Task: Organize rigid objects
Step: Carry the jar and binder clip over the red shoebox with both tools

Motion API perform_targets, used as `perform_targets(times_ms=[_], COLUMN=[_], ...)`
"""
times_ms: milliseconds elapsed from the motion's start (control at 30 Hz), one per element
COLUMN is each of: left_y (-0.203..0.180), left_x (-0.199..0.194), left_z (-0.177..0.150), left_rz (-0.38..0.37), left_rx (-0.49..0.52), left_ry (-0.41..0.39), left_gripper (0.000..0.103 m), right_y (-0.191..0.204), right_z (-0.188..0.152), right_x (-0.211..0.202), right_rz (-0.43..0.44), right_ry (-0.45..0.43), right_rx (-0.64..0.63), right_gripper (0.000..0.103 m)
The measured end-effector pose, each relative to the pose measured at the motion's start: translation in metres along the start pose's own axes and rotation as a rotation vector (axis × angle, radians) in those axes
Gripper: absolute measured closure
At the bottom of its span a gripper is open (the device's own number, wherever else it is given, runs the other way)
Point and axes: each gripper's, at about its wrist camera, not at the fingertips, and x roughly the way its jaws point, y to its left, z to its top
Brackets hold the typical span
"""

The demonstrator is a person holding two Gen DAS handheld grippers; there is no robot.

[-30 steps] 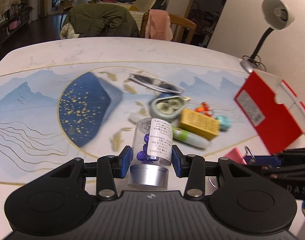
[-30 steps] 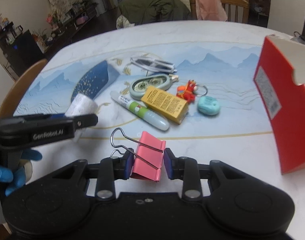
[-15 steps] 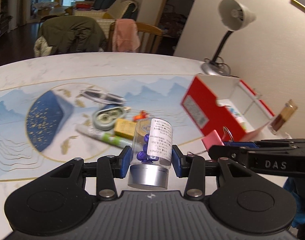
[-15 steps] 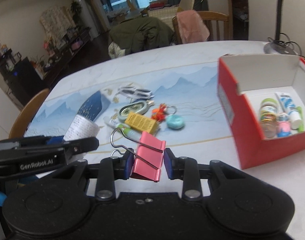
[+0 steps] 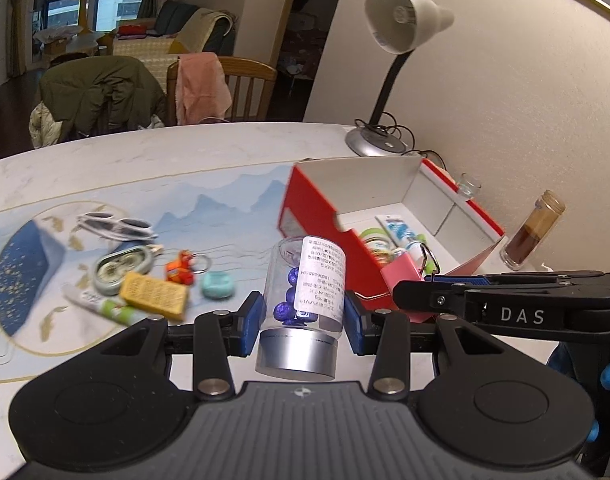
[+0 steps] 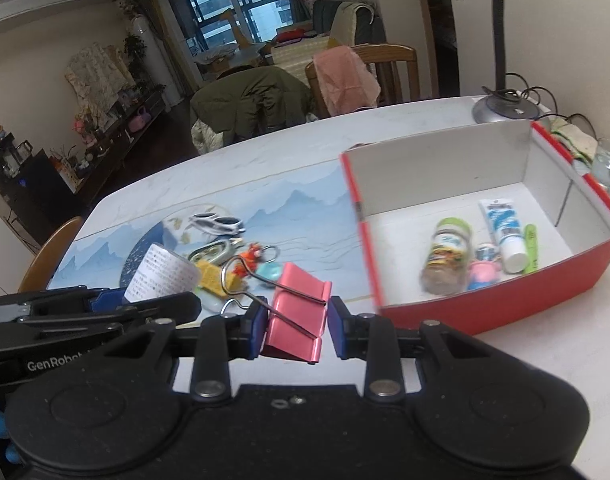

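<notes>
Left wrist view: the left gripper (image 5: 301, 316) has its blue pads clamped on a clear bottle (image 5: 305, 280) with a silver cap, cap nearest the camera, blue beads inside, white label facing right. Ahead of the jaws and to their right stands the red box (image 5: 325, 216), open on top, its near red wall just beyond the bottle's far end. To the right of the jaws the right gripper (image 5: 415, 280) reaches in level from the frame edge, holding a pink binder clip (image 5: 401, 276) close against the box's near corner. Left of the jaws and ahead lies a loose cluster on the table mat (image 5: 225, 196): sunglasses (image 5: 117, 226), an oval tin (image 5: 121, 268), a yellow packet (image 5: 155, 294), a tube (image 5: 101, 304), an orange key ring (image 5: 181, 270) and a teal case (image 5: 217, 285). Bare table (image 5: 185, 148) runs beyond them to the far edge.

Right wrist view: the right gripper (image 6: 295, 330) is clamped on the clip (image 6: 297, 312), wire handles pointing left and ahead. The box (image 6: 485, 304) sits ahead and right of the jaws, its near wall just beyond the right pad; a jar (image 6: 447, 258), a white tube (image 6: 505, 232) and small items lie toward its right half, leaving open floor at the back and left. The left gripper (image 6: 117, 300) with the bottle (image 6: 161, 274) is just left of the jaws
</notes>
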Motion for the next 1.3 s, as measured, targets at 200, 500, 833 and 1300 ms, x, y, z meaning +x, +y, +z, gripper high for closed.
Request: perform_targets(times_ms=[200, 500, 833, 1300], left_y=[-0.035, -0.08, -0.112, -0.117], left_x=[0.027, 0.072, 0.13, 0.223], left_z=[0.01, 0.032, 0.064, 0.104], left_rz=[0.015, 0.026, 0.044, 0.127], left_rx=[0.025, 0.071, 0.113, 0.165], left_ry=[0.009, 0.029, 0.066, 0.173], left_gripper=[0.062, 0.062, 0.062, 0.062], right_y=[-0.044, -0.101, -0.154, -0.206], right_z=[0.009, 0.03, 0.052, 0.064], right_x=[-0.009, -0.011, 0.004, 0.048], right_rz=[-0.016, -0.028, -0.071, -0.122], right_ry=[-0.013, -0.035, -0.034, 0.053], right_rx=[0.014, 0.026, 0.025, 0.03], right_gripper=[0.072, 0.072, 0.072, 0.072])
